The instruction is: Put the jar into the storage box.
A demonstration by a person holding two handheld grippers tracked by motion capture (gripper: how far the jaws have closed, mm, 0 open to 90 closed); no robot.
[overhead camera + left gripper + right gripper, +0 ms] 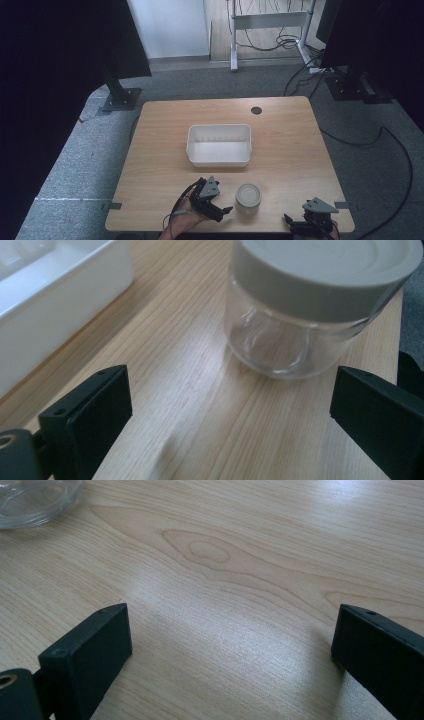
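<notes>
We judge the work barely begun: our left gripper [226,209] has its fingers wide apart and empty, aimed at the jar [248,195], which stands lidded near the worktop's [165,130] near edge, ungripped. Our right gripper [289,221], also wide open and empty, rests at the near right. We count one jar, one white bin [219,145], two grippers.

Dim, dark-edged high view; gripper views bright, with soft glare and blurred jaws.
</notes>
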